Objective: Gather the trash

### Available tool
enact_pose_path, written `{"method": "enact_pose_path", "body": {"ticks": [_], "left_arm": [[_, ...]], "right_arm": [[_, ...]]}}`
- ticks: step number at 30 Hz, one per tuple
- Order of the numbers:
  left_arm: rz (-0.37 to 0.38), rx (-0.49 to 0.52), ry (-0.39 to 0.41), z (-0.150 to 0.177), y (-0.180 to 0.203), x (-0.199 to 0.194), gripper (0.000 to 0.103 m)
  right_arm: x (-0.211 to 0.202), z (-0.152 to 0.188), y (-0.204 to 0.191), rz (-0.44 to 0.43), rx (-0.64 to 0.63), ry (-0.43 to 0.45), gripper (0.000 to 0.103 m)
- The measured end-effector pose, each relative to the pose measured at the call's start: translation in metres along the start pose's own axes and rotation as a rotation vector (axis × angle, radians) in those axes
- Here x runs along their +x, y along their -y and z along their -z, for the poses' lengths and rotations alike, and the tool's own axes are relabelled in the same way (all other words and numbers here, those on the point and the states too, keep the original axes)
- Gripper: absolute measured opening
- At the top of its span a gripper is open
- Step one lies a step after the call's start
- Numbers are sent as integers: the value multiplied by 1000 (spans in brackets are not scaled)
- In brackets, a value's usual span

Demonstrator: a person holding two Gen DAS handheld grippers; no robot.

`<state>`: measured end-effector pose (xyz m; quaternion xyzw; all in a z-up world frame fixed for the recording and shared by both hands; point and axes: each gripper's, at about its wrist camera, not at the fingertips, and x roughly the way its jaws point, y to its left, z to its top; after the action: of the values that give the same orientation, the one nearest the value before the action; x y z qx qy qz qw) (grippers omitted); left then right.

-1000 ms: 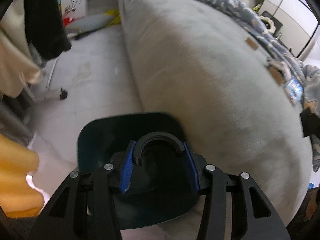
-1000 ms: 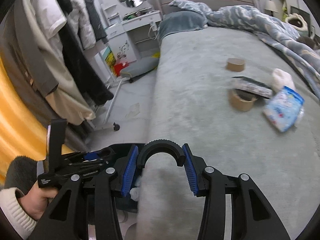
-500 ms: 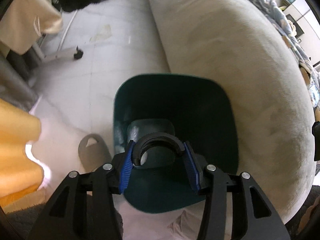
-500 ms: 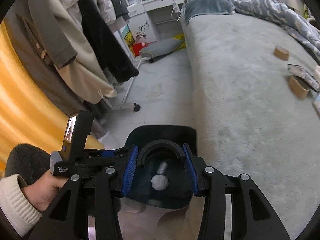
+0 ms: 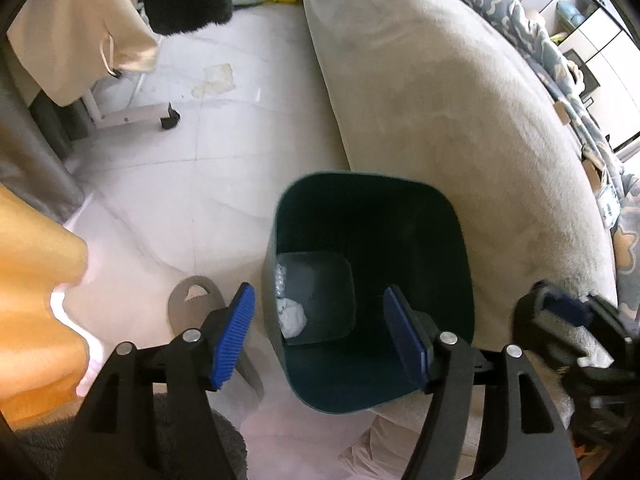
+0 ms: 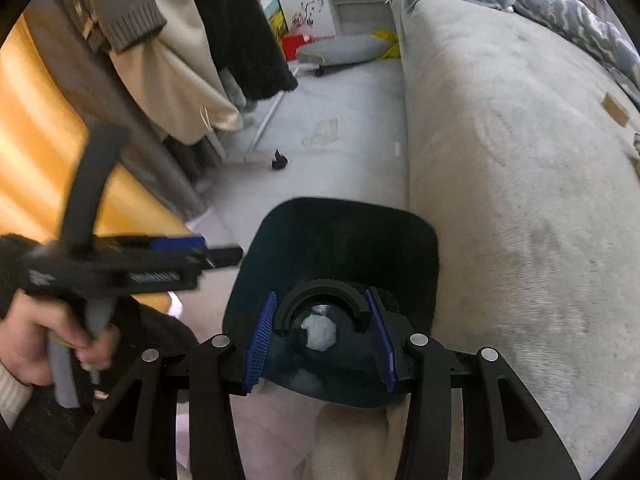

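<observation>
Since half a second ago the left tool (image 5: 320, 330) has spread its blue pads wide, and the black curved piece that sat between them is gone from its view; the right tool (image 6: 320, 338) has swung in over the bin.

The dark teal trash bin (image 5: 452, 240) stands on the pale tiled floor (image 5: 192, 184), its far side touching the edge of the grey bed (image 5: 460, 112). On its bottom lies a crumpled white wad of paper (image 5: 292, 314), with a small shiny scrap (image 5: 280, 278) just beside it at 12 o'clock (too blurred to name).

The left tool hovers released above the bin mouth, nothing between its pads. In the right wrist view it shows at 9 o'clock, blurred, held in the person's left hand (image 6: 44, 336). The right tool hangs over the bin too, its pads apart, with a black half-ring (image 6: 322, 300) sitting between them; the white wad shows through that gap, down on the bin floor, not gripped.

Outward: a grey slipper (image 5: 194, 300) lies on the floor at the bin's 9 o'clock. Hanging clothes (image 6: 180, 60) on a wheeled rack (image 5: 132, 114) fill the 10 o'clock side, an orange curtain (image 5: 36, 300) the left edge. A blue patterned blanket (image 6: 580, 20) lies at the bed's far side.
</observation>
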<state>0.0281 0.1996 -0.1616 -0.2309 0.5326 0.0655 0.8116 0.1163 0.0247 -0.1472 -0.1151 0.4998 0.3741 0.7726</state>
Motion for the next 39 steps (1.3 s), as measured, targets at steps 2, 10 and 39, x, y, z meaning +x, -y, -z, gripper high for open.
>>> {"method": "enact_pose_path", "body": {"ticks": [2, 10, 39], "left_arm": [[5, 3, 22, 0, -3, -8, 70], [12, -24, 102, -3, -20, -38, 67], [104, 128, 375, -9, 26, -129, 68]], "right_arm": [[8, 2, 0, 7, 6, -27, 46], [31, 6, -4, 93, -47, -101, 46], [-92, 7, 16, 252, 20, 97, 75]]}}
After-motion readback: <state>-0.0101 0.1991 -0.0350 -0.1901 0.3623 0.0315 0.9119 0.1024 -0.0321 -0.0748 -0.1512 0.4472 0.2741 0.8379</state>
